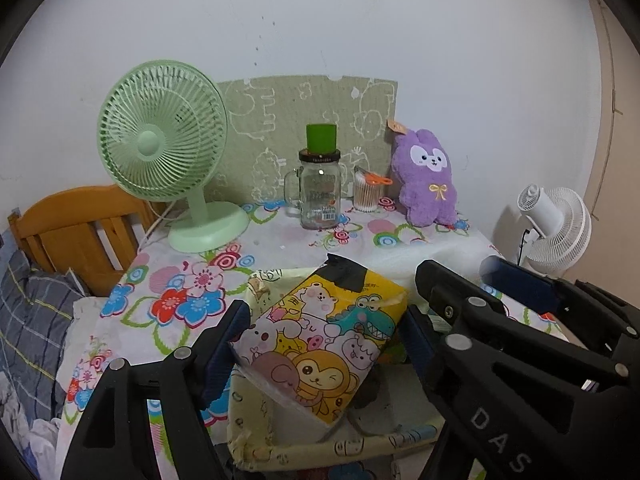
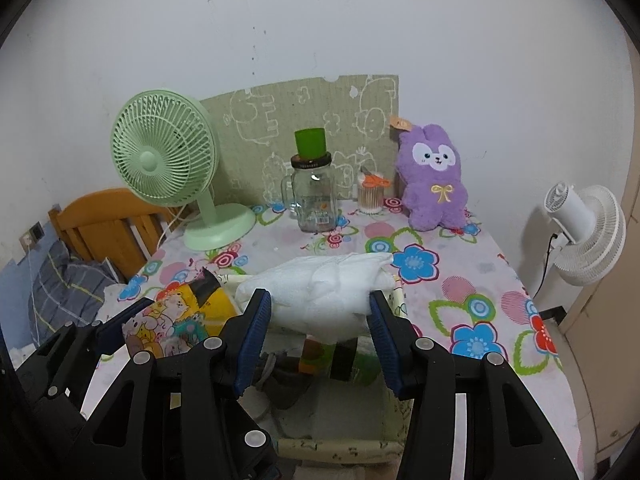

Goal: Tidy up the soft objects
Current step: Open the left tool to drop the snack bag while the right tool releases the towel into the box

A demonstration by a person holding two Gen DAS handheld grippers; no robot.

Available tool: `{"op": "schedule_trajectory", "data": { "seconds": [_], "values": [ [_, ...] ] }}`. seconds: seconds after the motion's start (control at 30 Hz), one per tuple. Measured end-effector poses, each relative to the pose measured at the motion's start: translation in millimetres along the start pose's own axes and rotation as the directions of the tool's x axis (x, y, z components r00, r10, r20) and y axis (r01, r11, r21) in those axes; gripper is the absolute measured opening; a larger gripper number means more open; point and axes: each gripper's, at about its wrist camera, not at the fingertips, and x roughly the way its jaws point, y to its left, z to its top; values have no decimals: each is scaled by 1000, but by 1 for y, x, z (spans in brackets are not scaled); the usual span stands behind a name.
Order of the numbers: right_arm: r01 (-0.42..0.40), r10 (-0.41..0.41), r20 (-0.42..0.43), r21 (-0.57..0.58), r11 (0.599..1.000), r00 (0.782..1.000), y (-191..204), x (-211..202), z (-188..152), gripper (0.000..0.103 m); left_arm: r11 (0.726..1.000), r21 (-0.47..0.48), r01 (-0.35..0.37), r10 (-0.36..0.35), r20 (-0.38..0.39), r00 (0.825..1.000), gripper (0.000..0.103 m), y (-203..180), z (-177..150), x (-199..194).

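My left gripper (image 1: 320, 320) is shut on a tissue pack (image 1: 320, 340) printed with cartoon animals and holds it over the open pale yellow storage box (image 1: 256, 440). The pack also shows in the right wrist view (image 2: 172, 320). My right gripper (image 2: 318, 312) is shut on a folded white towel (image 2: 324, 292), held above the same box (image 2: 340, 446). Dark items lie inside the box. A purple plush rabbit (image 1: 428, 176) leans on the wall at the table's back right; it also shows in the right wrist view (image 2: 436, 180).
A green desk fan (image 1: 168, 152), a glass mug jar (image 1: 320, 192) with a green cup on top and a cotton swab jar (image 1: 366, 192) stand at the back of the floral tablecloth (image 1: 180, 292). A wooden bed frame (image 1: 76, 228) is left. A white fan (image 2: 584, 232) is right.
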Motion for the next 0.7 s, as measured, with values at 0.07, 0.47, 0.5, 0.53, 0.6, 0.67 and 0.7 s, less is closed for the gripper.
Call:
{"op": "schedule_trajectory", "data": {
  "seconds": [0.07, 0.47, 0.5, 0.53, 0.6, 0.67, 0.7],
  "values": [
    [2, -2, -10, -1, 1000, 1000, -1, 5, 0, 47, 1000, -5, 6, -6, -13, 1000, 80, 2, 0, 7],
    [-11, 12, -67, 22, 1000, 998, -7, 30, -5, 47, 1000, -12, 13, -14, -65, 998, 87, 5, -5, 31],
    [-15, 17, -70, 25, 1000, 997, -7, 31, -6, 47, 1000, -13, 12, -13, -67, 998, 87, 5, -6, 31],
    [-18, 19, -72, 26, 1000, 997, -8, 31, -6, 48, 1000, -12, 12, -12, -68, 998, 88, 5, -6, 32],
    [-21, 22, -77, 24, 999, 997, -8, 32, -7, 49, 1000, -10, 9, -9, -73, 997, 89, 4, -7, 33],
    [-15, 17, -79, 25, 1000, 997, -8, 32, -7, 53, 1000, -9, 4, -5, -76, 997, 89, 4, -7, 34],
    [-14, 16, -78, 26, 1000, 997, -8, 32, -7, 58, 1000, -8, 4, -5, -75, 997, 90, 4, -7, 33]
  ]
}}
